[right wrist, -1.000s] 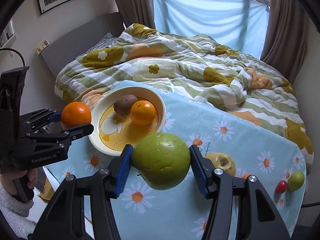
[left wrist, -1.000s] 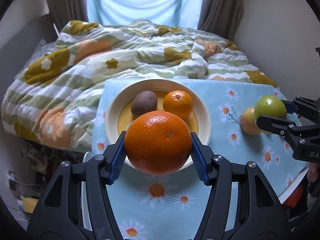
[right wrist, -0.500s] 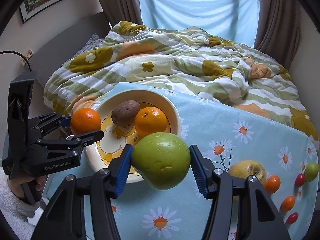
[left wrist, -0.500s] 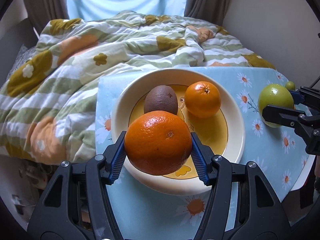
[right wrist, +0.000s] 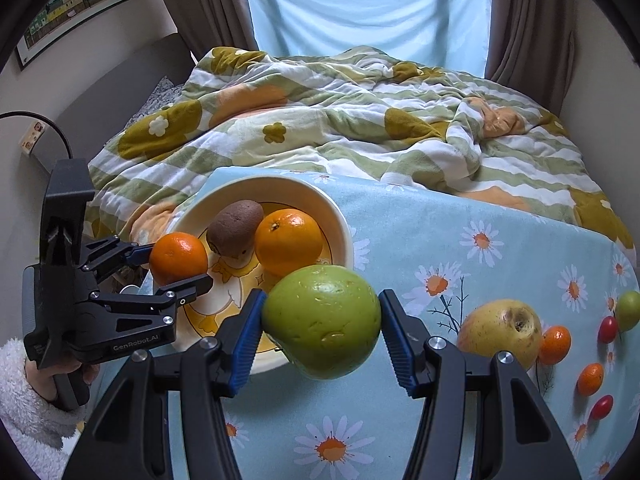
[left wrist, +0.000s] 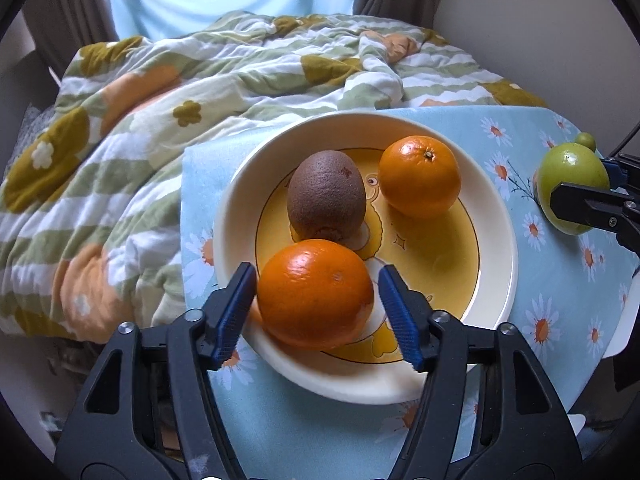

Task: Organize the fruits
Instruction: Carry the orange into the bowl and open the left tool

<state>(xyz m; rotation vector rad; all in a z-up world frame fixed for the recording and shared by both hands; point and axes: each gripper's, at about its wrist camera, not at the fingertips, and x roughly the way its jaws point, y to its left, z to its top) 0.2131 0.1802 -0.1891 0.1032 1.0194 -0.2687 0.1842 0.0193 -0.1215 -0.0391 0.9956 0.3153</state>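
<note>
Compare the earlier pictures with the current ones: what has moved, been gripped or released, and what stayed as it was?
The left gripper came down over the plate with its orange; its jaws are now opening, pads clear of the orange, which sits in the plate. The right gripper still clamps the green apple. The kiwi and smaller orange stayed put.

Left wrist view: mounted behind the left tool (left wrist: 316,300), aimed steeply down and forward, very near the plate (left wrist: 496,240), with the bed (left wrist: 200,80) and window beyond. Right wrist view: mounted behind the right tool (right wrist: 320,322), likewise tilted down over the surface (right wrist: 460,220), slightly farther back and off to the plate's right. Shared by the 2 views: plate (right wrist: 344,236), surface, bed, curtains. Each tool visible at the other view's edge: right tool (left wrist: 612,204), left tool (right wrist: 176,260).
</note>
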